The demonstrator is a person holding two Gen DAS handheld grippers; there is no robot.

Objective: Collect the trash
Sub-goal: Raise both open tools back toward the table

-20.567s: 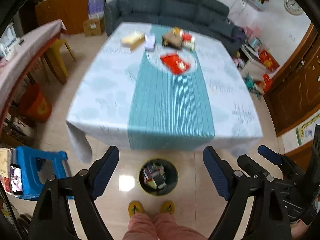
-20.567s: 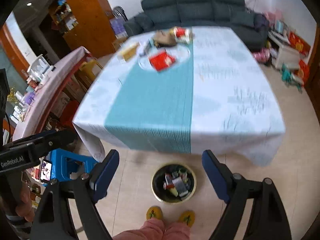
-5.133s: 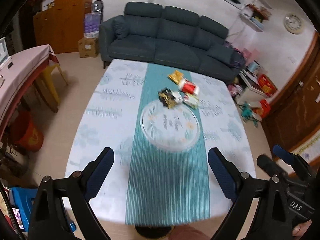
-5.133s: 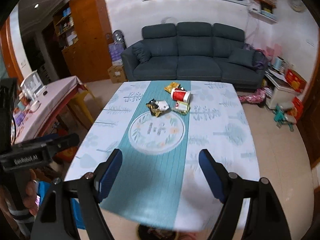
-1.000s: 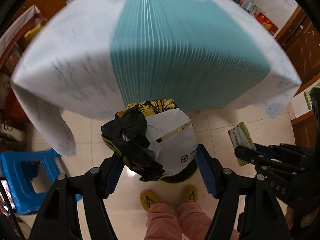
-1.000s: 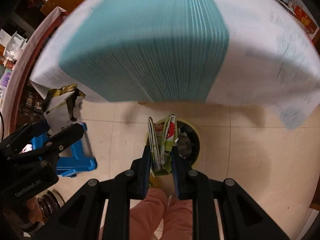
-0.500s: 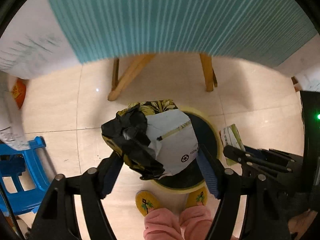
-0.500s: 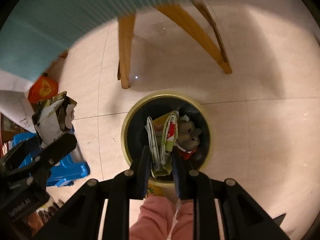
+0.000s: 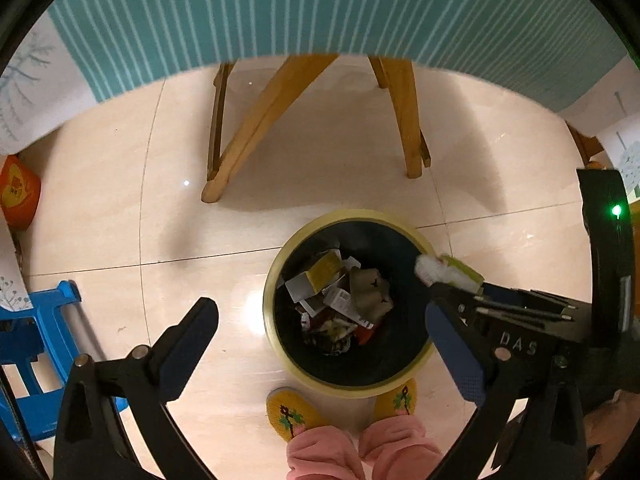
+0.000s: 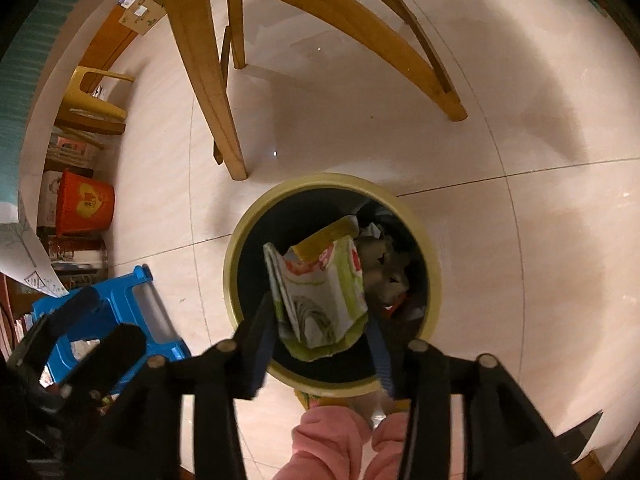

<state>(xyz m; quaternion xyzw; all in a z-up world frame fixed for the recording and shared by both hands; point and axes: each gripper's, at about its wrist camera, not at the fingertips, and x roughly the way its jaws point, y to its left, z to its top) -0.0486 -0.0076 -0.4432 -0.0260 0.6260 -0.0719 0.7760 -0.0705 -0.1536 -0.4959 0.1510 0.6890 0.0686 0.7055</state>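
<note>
A round bin with a yellow rim [image 9: 276, 272] [image 10: 434, 280] stands on the tiled floor under the table, holding several pieces of trash [image 9: 340, 300]. My left gripper [image 9: 320, 340] is open and empty just above the bin's near side. My right gripper [image 10: 320, 344] holds a green and white snack wrapper [image 10: 320, 296] over the bin mouth; its jaws have spread and the wrapper sits loosely between them. The wrapper tip also shows in the left wrist view [image 9: 448, 274].
Wooden table legs [image 9: 256, 120] [image 10: 200, 68] stand just beyond the bin. The teal and white tablecloth [image 9: 320, 8] hangs above. A blue stool [image 9: 32, 340] [image 10: 132, 308] is at the left, with an orange bucket [image 10: 84, 204] behind. The person's yellow slippers [image 9: 292, 412] touch the bin.
My left gripper has opened and the black and white bag it held is gone from it. My right gripper's jaws have widened around the wrapper. Both grippers dropped closer to the bin.
</note>
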